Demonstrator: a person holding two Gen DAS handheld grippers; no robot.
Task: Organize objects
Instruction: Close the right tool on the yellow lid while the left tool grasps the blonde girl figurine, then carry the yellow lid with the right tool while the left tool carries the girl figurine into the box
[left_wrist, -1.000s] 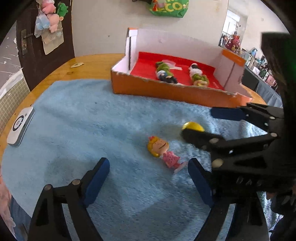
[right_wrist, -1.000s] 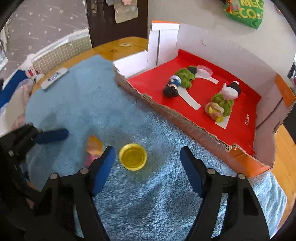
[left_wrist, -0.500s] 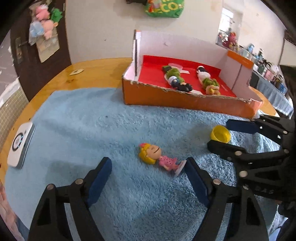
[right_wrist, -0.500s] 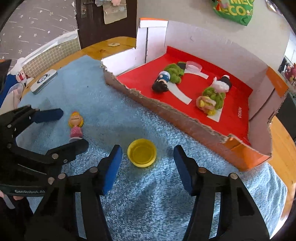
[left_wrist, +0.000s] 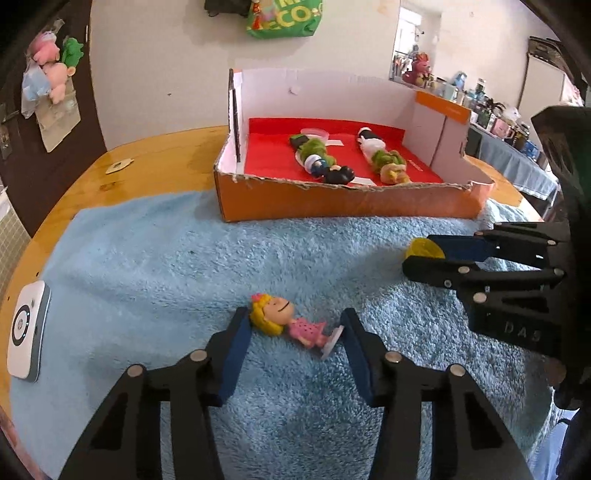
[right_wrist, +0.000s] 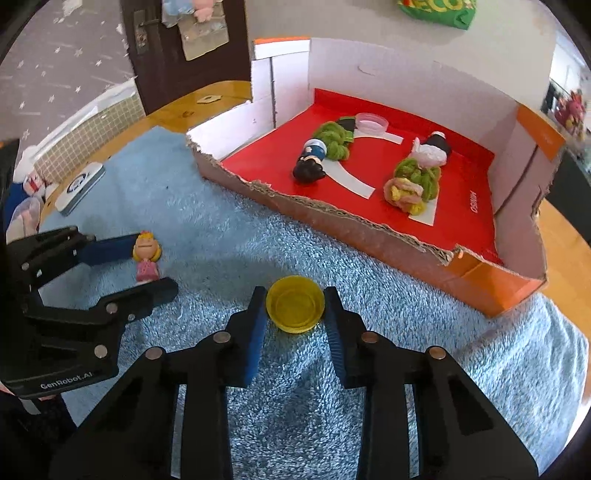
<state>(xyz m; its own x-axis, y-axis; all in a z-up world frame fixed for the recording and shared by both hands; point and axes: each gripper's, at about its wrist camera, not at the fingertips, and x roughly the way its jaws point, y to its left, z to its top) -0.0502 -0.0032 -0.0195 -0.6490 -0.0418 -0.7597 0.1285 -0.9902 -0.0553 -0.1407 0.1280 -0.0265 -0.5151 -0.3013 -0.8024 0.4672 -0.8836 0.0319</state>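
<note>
This looks like a home room: a round wooden bench (left_wrist: 159, 162) with a soft blue towel (left_wrist: 147, 258), plush toys (left_wrist: 51, 74) hanging on a dark door (right_wrist: 162, 66), and shelves with cups (left_wrist: 498, 118) behind.

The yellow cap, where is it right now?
In the right wrist view the yellow cap lies low and central on the blue towel, clamped between the right gripper's pads, just before the cardboard box.
</note>
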